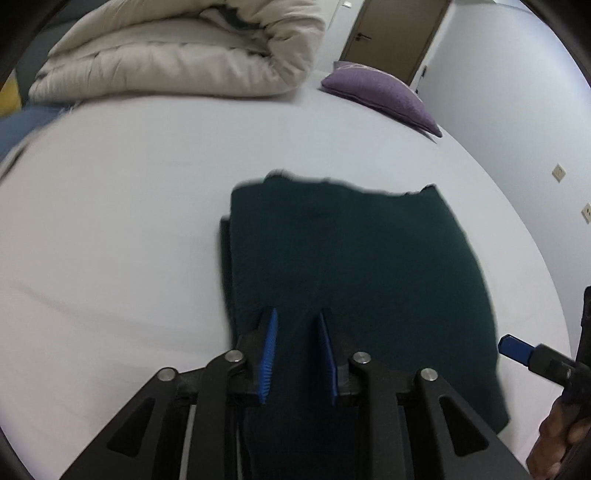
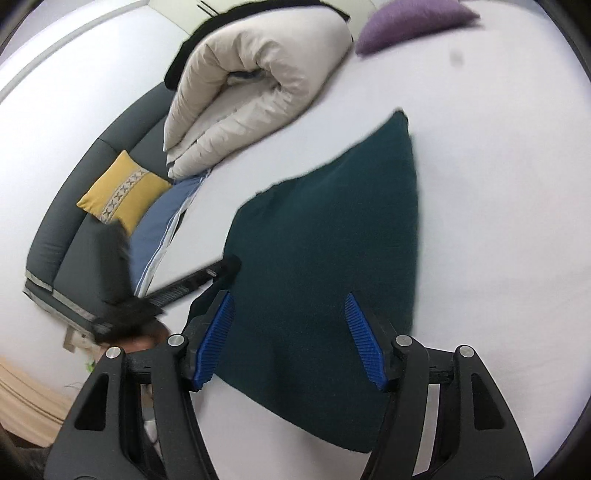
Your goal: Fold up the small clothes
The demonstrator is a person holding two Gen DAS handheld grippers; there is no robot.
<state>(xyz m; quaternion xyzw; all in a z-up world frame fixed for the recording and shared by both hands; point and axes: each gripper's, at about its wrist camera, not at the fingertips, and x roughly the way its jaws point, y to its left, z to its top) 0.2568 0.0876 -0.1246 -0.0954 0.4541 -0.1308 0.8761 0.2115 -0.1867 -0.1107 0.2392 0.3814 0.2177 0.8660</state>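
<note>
Dark green garment (image 1: 351, 266), folded into a rough rectangle, lying flat on the white bed sheet (image 1: 129, 221); a second layer showing along its left edge in the left wrist view. Directly under and ahead of the left claw (image 1: 297, 314), whose blue pads (image 1: 269, 354) stand a narrow gap apart over the near edge of the cloth, nothing pinched between them; whether the tips touch the fabric cannot be told. In the right wrist view, same garment (image 2: 325, 240) spread beneath the right claw (image 2: 290, 295), pads (image 2: 364, 339) set wide apart above the cloth, gripping nothing. Right claw (image 1: 517, 349) also seen at the right edge of the left wrist view, just beside the garment's right border, with the hand (image 1: 554, 439) holding it below. Left claw (image 2: 207, 275) blurred at the garment's left edge in the right wrist view.

Further off on the bed: rolled beige duvet (image 1: 177, 51) and purple pillow (image 1: 384, 96), both well apart from the garment. Beyond the bed, grey sofa (image 2: 92, 236) with yellow cushion (image 2: 122, 192); brown door (image 1: 395, 33) past the pillow.
</note>
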